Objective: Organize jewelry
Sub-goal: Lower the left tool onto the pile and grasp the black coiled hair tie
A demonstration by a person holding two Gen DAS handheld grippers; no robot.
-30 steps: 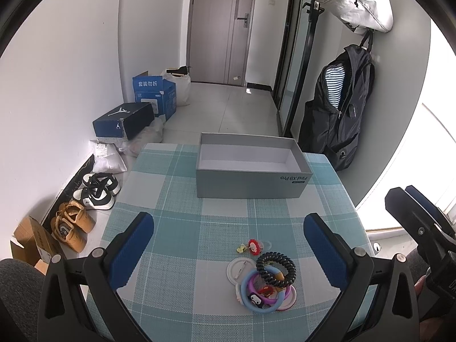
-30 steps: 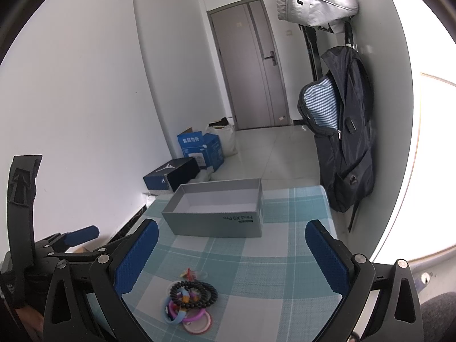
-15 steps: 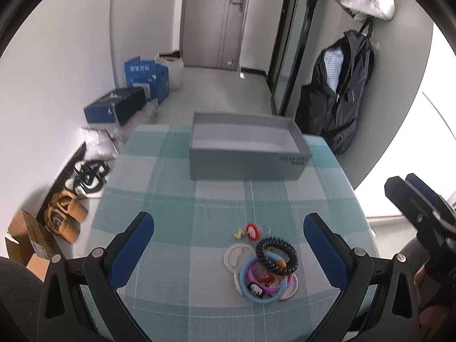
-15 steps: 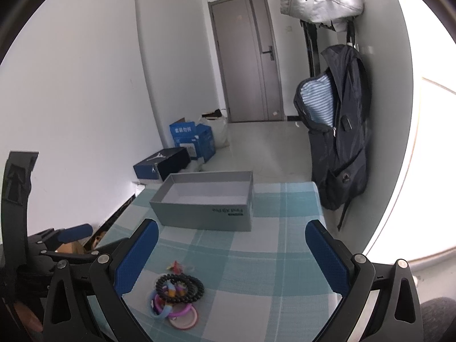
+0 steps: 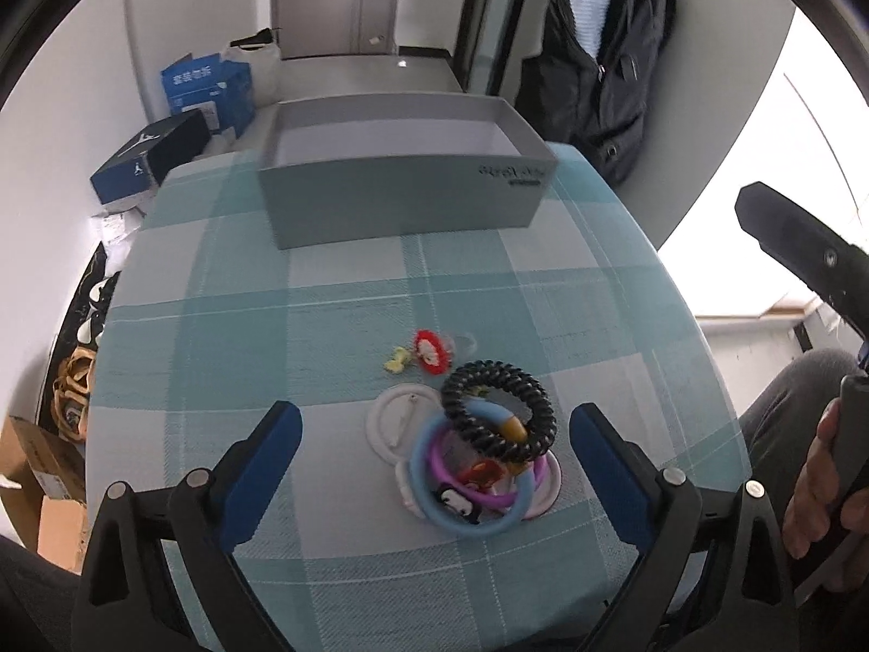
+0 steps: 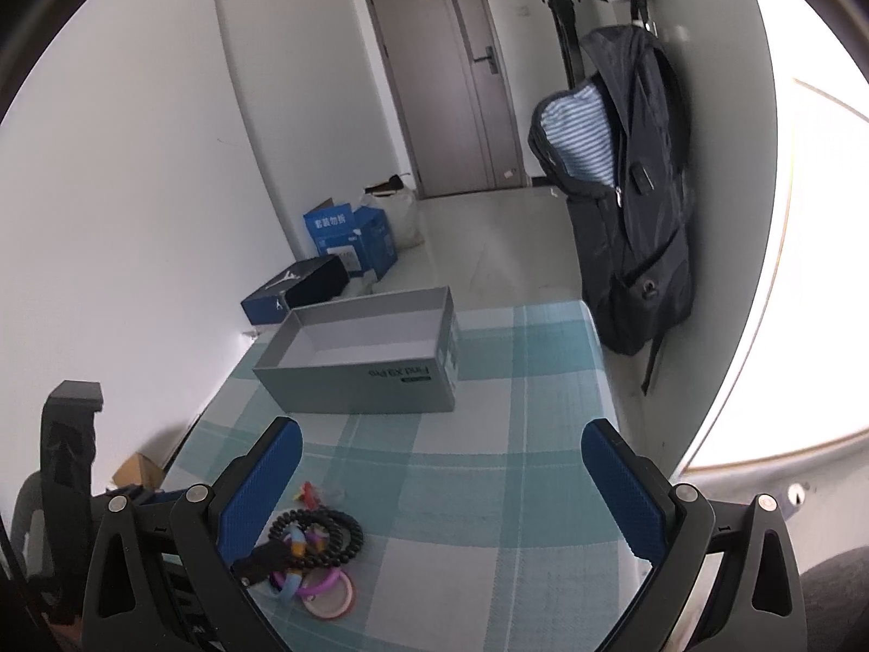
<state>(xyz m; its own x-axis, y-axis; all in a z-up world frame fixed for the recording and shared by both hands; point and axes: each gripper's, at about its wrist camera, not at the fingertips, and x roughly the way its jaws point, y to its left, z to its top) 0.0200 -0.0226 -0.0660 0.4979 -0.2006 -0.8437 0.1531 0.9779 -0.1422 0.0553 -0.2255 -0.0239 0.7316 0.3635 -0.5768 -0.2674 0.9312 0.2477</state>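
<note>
A pile of jewelry lies on the checked tablecloth (image 5: pixel 347 320): a black coiled bracelet (image 5: pixel 498 417) on top of blue (image 5: pixel 434 500), purple and pink bangles, a white ring (image 5: pixel 386 424), and a small red piece (image 5: pixel 430 351) just beyond. An open grey box (image 5: pixel 402 201) stands empty at the table's far side. My left gripper (image 5: pixel 434 467) is open, low over the pile, its pads either side. My right gripper (image 6: pixel 442 483) is open and empty, right of the pile (image 6: pixel 317 543), with the box (image 6: pixel 364 375) ahead.
A dark backpack (image 6: pixel 624 228) hangs by the table's far right corner. Shoe boxes (image 5: pixel 146 163) and shoes lie on the floor to the left. The table's right edge (image 5: pixel 700 337) is close to my right hand.
My left gripper has moved forward and down toward the jewelry pile, which now lies between its fingers. My right gripper has shifted slightly and stays open.
</note>
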